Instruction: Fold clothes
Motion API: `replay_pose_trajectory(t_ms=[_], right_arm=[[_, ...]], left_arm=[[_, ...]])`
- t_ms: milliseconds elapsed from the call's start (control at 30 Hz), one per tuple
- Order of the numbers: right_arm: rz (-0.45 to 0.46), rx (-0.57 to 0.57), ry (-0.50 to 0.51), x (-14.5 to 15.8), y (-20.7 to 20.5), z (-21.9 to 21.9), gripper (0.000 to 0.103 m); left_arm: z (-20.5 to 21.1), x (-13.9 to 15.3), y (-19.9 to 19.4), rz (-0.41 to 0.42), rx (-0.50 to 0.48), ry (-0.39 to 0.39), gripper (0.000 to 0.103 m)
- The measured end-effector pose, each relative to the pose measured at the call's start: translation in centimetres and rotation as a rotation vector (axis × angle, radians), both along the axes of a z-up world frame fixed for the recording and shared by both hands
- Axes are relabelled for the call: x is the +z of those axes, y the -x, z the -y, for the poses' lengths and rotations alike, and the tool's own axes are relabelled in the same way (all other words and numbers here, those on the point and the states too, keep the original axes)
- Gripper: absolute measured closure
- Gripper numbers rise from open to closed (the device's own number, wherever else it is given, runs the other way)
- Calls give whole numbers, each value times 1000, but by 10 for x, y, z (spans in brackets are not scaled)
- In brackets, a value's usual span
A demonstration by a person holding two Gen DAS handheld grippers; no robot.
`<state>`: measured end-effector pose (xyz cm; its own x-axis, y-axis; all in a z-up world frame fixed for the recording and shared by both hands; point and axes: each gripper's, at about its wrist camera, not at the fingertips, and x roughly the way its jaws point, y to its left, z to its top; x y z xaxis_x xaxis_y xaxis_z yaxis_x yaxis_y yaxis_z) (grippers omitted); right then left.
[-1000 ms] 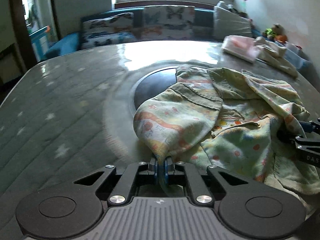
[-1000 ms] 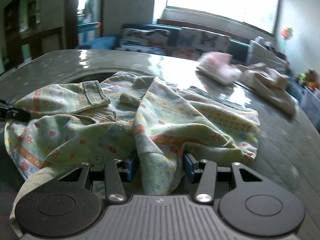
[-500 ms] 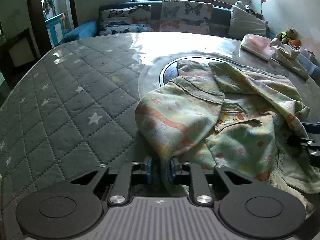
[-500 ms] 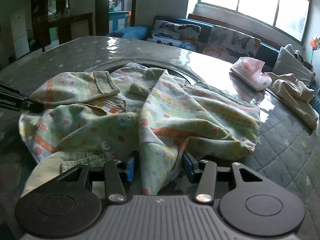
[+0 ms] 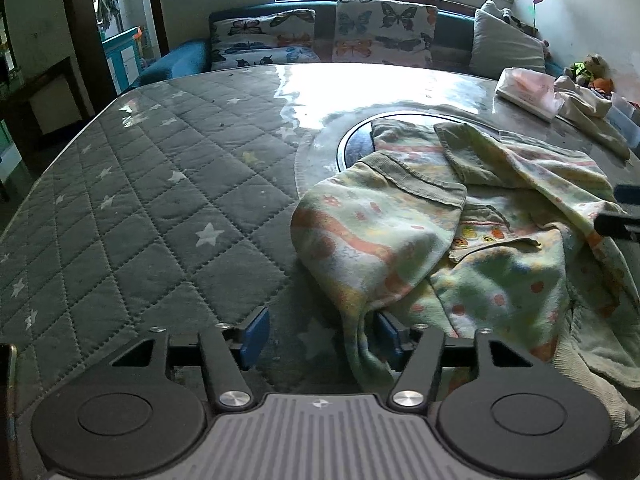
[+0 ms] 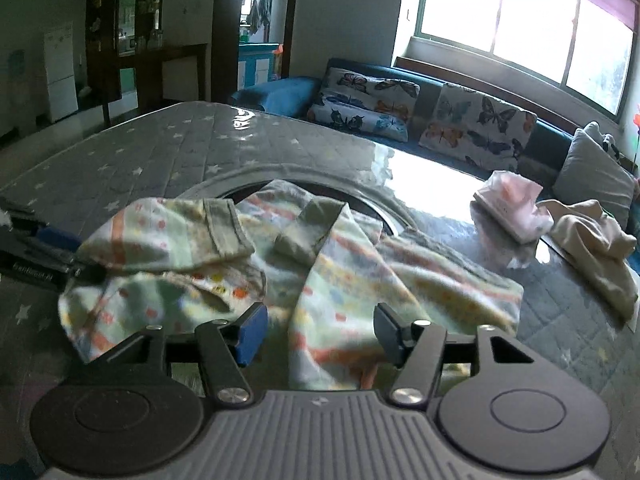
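Observation:
A pale green child's garment (image 5: 472, 248) with orange stripes and dots lies crumpled on the quilted grey table (image 5: 132, 208). My left gripper (image 5: 320, 332) is open; a sleeve of the garment hangs between its blue pads, against the right pad (image 5: 386, 334). My right gripper (image 6: 318, 330) is open, with a fold of the same garment (image 6: 340, 280) lying loose between its jaws. The left gripper shows at the left edge of the right wrist view (image 6: 44, 248). The right gripper shows at the right edge of the left wrist view (image 5: 620, 216).
A pink folded cloth (image 6: 510, 204) and a beige garment (image 6: 596, 244) lie at the far right of the table. A dark round inset (image 5: 356, 144) sits under the garment. A sofa with butterfly cushions (image 5: 360, 36) stands behind the table.
Both grippers have opened and let go of the garment. Both have risen and pulled back a little. The cloth has settled onto the table.

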<state>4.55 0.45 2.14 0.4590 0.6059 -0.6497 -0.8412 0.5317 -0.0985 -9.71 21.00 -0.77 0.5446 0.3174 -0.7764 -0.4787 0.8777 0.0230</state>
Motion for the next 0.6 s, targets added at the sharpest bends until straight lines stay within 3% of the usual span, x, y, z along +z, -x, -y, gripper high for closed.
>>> replay_pose_trajectory(t_ms=[600], right_arm=[[-2, -28, 69, -21, -47, -50, 47]], left_arm=[[-10, 5, 1, 2, 9, -31, 18]])
